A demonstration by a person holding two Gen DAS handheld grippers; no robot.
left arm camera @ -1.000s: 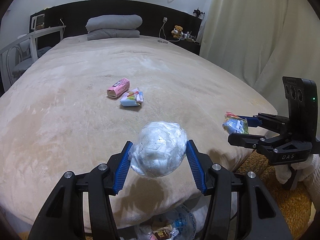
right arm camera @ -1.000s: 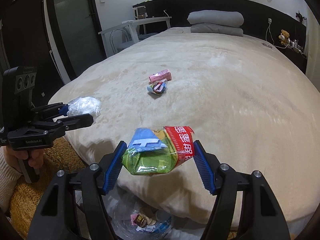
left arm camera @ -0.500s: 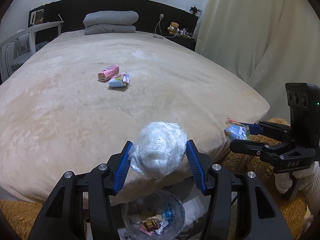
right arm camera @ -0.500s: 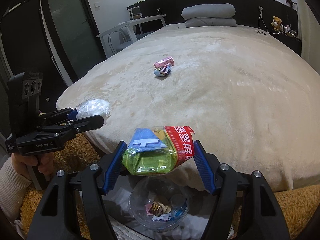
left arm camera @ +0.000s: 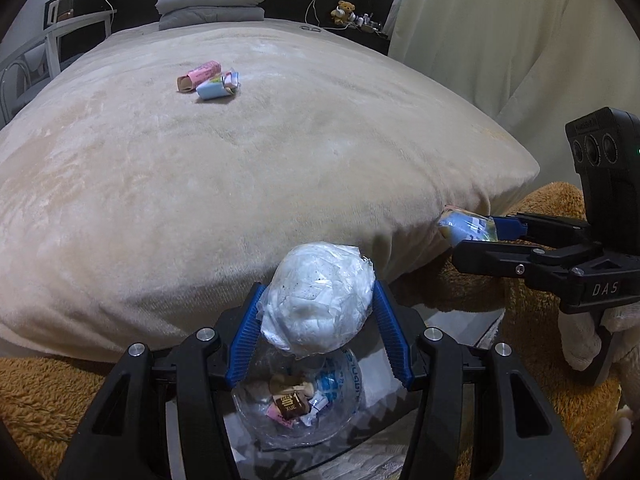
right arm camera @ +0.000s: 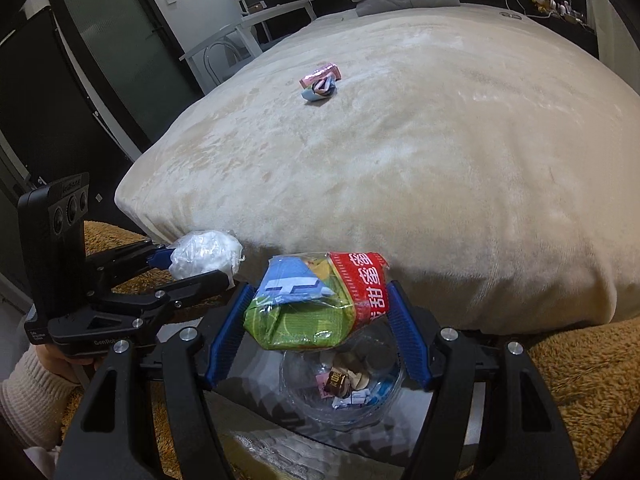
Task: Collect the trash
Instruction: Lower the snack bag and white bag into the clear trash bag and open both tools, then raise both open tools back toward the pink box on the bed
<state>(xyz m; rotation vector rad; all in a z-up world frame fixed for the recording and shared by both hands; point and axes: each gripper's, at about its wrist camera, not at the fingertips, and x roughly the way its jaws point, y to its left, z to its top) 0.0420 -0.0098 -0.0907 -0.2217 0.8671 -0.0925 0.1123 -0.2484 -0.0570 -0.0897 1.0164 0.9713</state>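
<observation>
Left wrist view: left gripper [left arm camera: 318,316] clamped on a white crumpled plastic ball [left arm camera: 318,300], blue pads pressing both sides. Directly below and between the fingers sits a clear plastic bowl [left arm camera: 344,424] with wrappers already in it, one dark brown. To the right of the left gripper, the right gripper [left arm camera: 476,236] shows side-on, jaws pinching a colourful snack wrapper [left arm camera: 466,228]; only the wrapper's blue and yellow end is visible here. A white-gloved hand [left arm camera: 584,340] holds its handle. A cream curtain [left arm camera: 500,40] hangs beyond, seen only in this view.

Right wrist view: the same wrapper shows in full, crumpled, with a green body, a light blue patch with white marks, and a red band with white characters, glossy film over it. It is squeezed between the blue pads, so the right gripper is closed on it. The bowl sits just under it, slightly right of the fingers' midline. To the left, the other gripper holds the white ball, which looks smaller and wispy from the side. A bare hand with a cream knit sleeve [right arm camera: 24,392] grips that handle. A dark glass door [right arm camera: 120,60] stands far left, in this view only.

Both views: ahead of the grippers, a beige bed [left arm camera: 240,180] with two more trash pieces well apart from the tongs, a pink wrapper [left arm camera: 200,74] touching a light blue packet [left arm camera: 216,88]. Brown fuzzy rug [right arm camera: 580,380] under the bowl area. Gray folded bedding [left arm camera: 212,0] at the far end.
</observation>
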